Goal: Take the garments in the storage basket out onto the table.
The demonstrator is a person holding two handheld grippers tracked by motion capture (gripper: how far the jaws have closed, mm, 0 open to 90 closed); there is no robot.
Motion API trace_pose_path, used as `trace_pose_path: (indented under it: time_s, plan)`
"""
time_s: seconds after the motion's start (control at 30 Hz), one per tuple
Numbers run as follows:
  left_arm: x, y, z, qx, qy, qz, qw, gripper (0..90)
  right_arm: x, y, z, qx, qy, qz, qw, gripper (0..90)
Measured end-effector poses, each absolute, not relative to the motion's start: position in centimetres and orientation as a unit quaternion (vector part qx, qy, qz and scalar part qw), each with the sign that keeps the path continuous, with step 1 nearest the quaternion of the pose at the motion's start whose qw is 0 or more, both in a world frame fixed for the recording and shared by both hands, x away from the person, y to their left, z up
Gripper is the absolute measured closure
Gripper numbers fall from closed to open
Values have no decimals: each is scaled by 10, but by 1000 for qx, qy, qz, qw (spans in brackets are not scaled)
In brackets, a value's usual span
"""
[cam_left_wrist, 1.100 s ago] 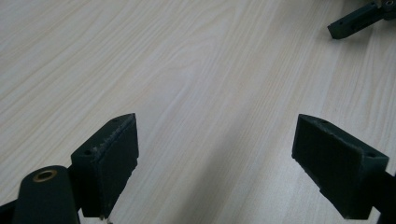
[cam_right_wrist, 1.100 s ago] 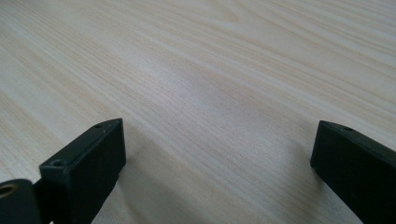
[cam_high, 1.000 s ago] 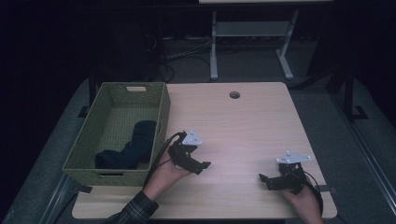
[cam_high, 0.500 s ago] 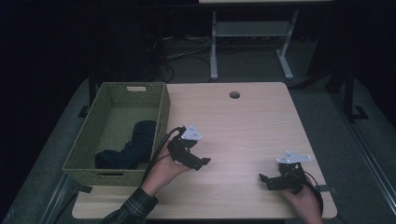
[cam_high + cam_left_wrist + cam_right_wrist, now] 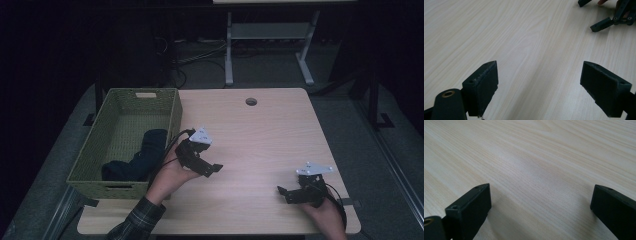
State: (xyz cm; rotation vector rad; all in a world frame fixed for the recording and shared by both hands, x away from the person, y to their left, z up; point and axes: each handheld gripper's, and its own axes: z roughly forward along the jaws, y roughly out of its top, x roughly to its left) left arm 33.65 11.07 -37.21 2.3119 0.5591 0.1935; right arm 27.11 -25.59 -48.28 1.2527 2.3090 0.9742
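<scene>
Item: green woven basket (image 5: pixel 172 112), standing at the left edge of the wooden table (image 5: pixel 270 130). Contents: one dark cloth (image 5: pixel 140 157), lying crumpled along the basket floor toward the near right corner. It may be one garment or two bunched together; the high view is too dim to tell. The far half of the basket floor is showing bare.

Item: left gripper (image 5: pixel 214 169), being held just beside the basket's right wall, above the tabletop, jaws pointing toward the table's middle. In the left gripper view the jaws are standing wide apart with nothing between them but bare wood grain; the other gripper is showing in that view's upper right corner.

Item: right gripper (image 5: pixel 286 192), resting low near the table's front right edge, well apart from the basket. Its jaws are likewise standing wide, and only tabletop is showing between them in the right gripper view.

Item: cable hole (image 5: pixel 251 101), near the far edge of the table.

Status, as a judgement: the putting-away appears to be finishing. The cloth is lying wholly inside the basket, no loose item is lying on the table, and both tools are carrying nothing. Nothing seems to be remaining beyond drawing the hands clear.
</scene>
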Motion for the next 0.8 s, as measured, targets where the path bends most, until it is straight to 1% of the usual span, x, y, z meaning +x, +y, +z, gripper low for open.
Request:
trace_pose_path:
  time_s: [0.5,0.8]
  plan:
    - [342,120,-359,909,212,56,356,144,271,-256,-483,440,812,343,169,30]
    - [342,131,-348,906,216,62,359,144,271,-256,-483,441,812,343,169,30]
